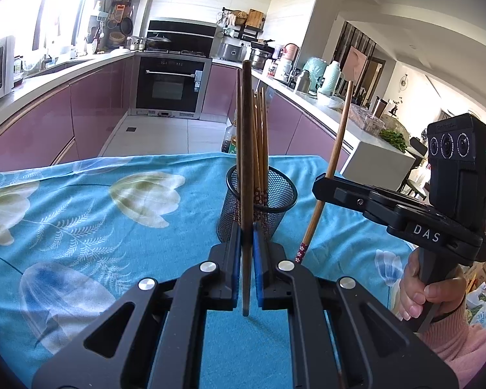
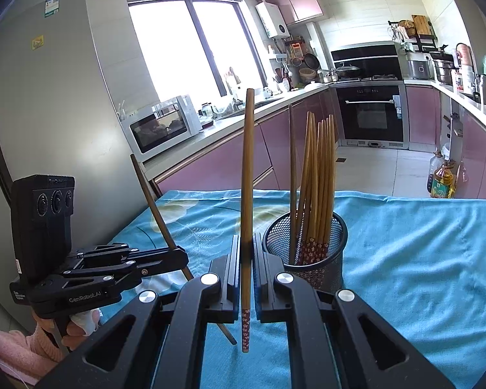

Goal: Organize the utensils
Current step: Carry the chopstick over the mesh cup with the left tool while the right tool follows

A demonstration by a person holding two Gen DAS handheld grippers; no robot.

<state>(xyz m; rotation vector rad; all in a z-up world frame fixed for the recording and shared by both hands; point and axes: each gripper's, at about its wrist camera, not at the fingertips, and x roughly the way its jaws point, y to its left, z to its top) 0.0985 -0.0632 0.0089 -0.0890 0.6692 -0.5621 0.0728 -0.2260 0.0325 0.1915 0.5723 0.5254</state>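
A table under a blue floral cloth [image 1: 113, 227] carries one black mesh cup [image 2: 307, 253], already stocked with a sheaf of light chopsticks [image 2: 320, 168] standing handle-down, plus one darker stick at the cup's left side. Both claws hang just short of the cup, each clamped on a single stick held roughly upright. The left gripper [image 1: 247, 265] pinches a dark chopstick [image 1: 247, 162] near its lower part; from the right wrist view that stick leans a little. The right gripper [image 2: 247, 275] pinches a light chopstick [image 2: 248, 194] with a red flowered handle, handle end down, clear of the cloth.

Judging by this, the job is in its loading step: two sticks lifted, neither yet in the cup. Next, each stick's low end must go up over the rim and down into the free space beside the sheaf, one claw at a time so they do not collide, before the jaws let go
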